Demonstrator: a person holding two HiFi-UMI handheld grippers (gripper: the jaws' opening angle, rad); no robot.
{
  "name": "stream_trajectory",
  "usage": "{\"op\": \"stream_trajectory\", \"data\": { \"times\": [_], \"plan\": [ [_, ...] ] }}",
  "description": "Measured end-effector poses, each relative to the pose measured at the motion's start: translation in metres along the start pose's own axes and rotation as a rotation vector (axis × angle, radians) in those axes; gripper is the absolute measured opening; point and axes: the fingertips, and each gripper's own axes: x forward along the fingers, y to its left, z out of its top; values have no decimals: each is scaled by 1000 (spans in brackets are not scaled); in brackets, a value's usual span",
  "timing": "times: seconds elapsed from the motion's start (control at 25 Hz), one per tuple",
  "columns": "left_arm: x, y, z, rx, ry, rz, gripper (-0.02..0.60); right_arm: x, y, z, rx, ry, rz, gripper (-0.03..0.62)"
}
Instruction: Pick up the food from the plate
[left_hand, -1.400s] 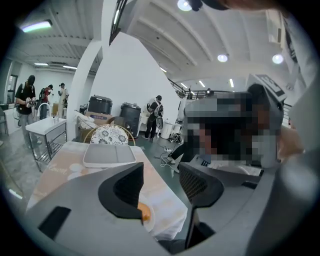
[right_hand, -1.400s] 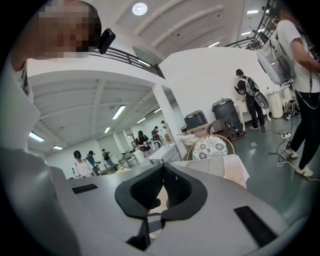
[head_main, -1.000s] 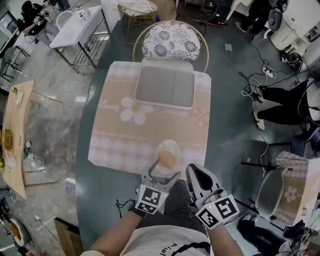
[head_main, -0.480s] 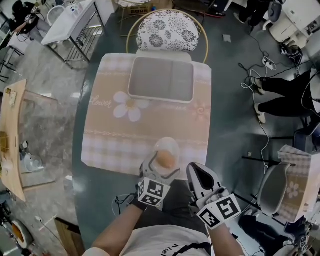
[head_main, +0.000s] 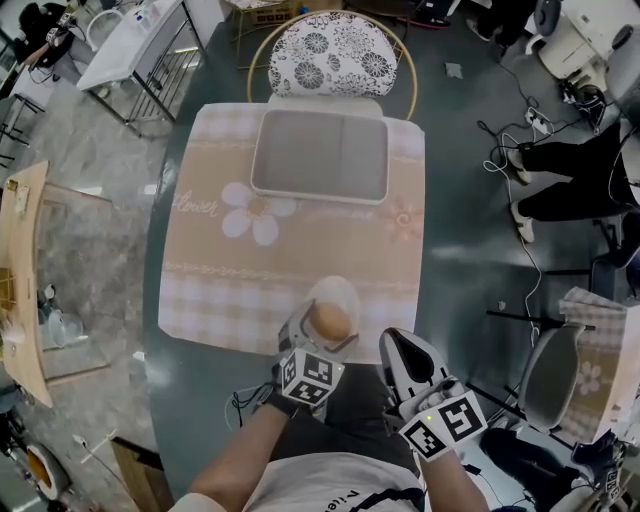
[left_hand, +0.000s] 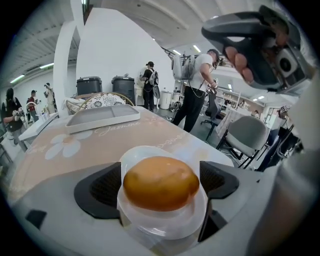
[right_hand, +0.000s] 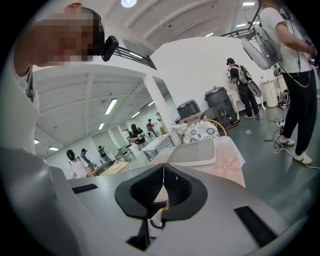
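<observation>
An orange-brown bun (head_main: 329, 320) lies on a small white plate (head_main: 333, 293) at the near edge of the tablecloth. My left gripper (head_main: 323, 331) reaches around it from the near side. Its jaws are opening, and the bun (left_hand: 161, 182) and plate (left_hand: 145, 154) sit between the two black pads (left_hand: 102, 189), which stand beside the plate's rim without pressing on the bun. My right gripper (head_main: 404, 349) hovers just right of the plate over the table's near edge. Its pads (right_hand: 150, 189) are shut together with nothing between them.
A grey tray with a white rim (head_main: 320, 155) sits at the far end of the pink flowered tablecloth (head_main: 290, 250) on the dark table (head_main: 455, 250). A floral-cushioned chair (head_main: 332, 52) stands behind it. People stand in the room beyond.
The left gripper's jaws have spread wider around the bun and plate. The bun has stayed on the plate. The right gripper has barely moved.
</observation>
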Motion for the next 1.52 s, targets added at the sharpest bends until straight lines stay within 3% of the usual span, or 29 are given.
{"op": "stream_trajectory", "data": {
  "times": [0.16, 0.36, 0.64, 1.52],
  "plan": [
    [6, 1, -8, 4, 34, -3, 460, 2, -2, -4, -1, 2, 3, 14],
    [6, 3, -7, 1, 15, -3, 460, 3, -4, -5, 0, 7, 1, 14],
    [-18, 1, 17, -29, -7, -23, 460, 2, 2, 4, 5, 5, 8, 14],
    [-164, -21, 162, 11, -188, -52, 460, -21, 68, 109, -101, -95, 73, 14]
  ]
}}
